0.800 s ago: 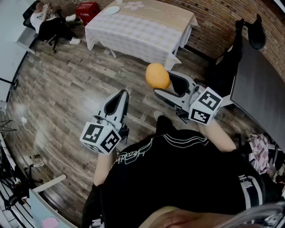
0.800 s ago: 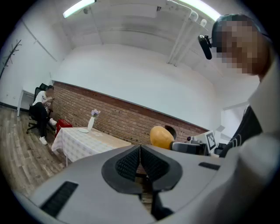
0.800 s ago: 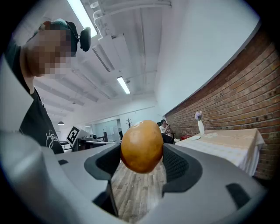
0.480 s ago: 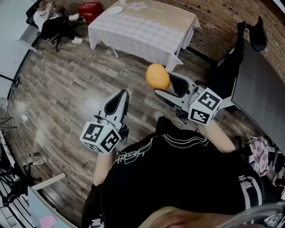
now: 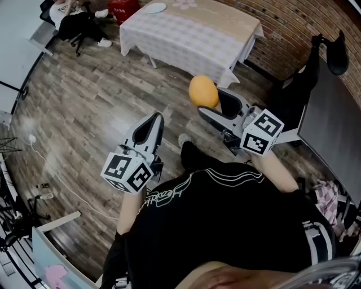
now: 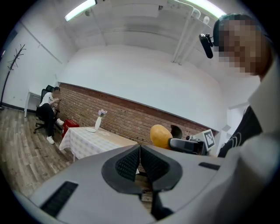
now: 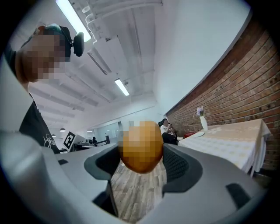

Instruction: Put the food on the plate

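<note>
Against the earlier frame, the cloth-covered tabletop (image 5: 192,34) sits a little farther right in the head view; both grips match. The right claw (image 5: 211,106) clamps the round orange food (image 5: 203,91), held short of the tabletop's near side. The left claw (image 5: 155,119) has its jaws pressed together. The plate (image 5: 156,8) lies on the tabletop's far corner, with a vase (image 6: 98,123) of flowers just beside it

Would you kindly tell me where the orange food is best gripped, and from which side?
Grip the food across its widest middle, one jaw on each side, as the right claw has it now. It looks smooth and egg-round, so a hold nearer either end would probably squeeze it out. Come from the side, level with its belly.
</note>
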Demonstrator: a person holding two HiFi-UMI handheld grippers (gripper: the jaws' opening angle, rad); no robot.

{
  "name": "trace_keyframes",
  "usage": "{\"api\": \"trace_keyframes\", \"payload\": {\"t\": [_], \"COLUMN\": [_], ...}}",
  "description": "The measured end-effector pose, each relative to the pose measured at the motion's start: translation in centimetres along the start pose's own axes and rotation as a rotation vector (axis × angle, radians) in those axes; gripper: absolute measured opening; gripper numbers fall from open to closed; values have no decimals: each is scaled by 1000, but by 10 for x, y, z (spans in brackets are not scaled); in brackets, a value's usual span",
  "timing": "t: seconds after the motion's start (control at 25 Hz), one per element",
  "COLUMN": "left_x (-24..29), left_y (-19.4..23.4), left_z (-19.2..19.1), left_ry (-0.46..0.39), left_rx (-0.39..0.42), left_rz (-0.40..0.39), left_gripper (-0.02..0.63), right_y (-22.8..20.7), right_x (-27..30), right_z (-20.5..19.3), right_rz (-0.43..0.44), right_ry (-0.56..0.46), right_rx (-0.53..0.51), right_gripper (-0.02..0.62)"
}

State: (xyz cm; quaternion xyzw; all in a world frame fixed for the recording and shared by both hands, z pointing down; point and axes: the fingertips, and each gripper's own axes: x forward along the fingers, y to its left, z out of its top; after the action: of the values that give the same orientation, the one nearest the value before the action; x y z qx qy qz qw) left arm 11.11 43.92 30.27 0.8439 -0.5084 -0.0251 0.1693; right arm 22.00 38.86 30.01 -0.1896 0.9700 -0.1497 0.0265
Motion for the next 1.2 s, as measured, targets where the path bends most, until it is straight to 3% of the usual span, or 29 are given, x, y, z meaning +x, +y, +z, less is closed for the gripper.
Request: {"api": "trace_keyframes", "payload": {"t": [0.32,0.56,0.92,1.2], "left_x": [23,73,148,181], "left_y": [54,106,195,239], "left_z": [10,25,67,104], "left_ry": [19,41,45,4], "left_rx": [-19,-38,-62,-34], "left_rz": [32,25,30,34], "left_gripper": [8,8,7,8], "right_y": [-35,-90,-171,-208], "right_x": [55,103,190,236], "right_z": [1,6,35,61], "right_rz": [23,17,18,32], "right_ry": [7,18,40,28], "right_rx": [31,53,63,34], "right_gripper": [278,278,278,278]}}
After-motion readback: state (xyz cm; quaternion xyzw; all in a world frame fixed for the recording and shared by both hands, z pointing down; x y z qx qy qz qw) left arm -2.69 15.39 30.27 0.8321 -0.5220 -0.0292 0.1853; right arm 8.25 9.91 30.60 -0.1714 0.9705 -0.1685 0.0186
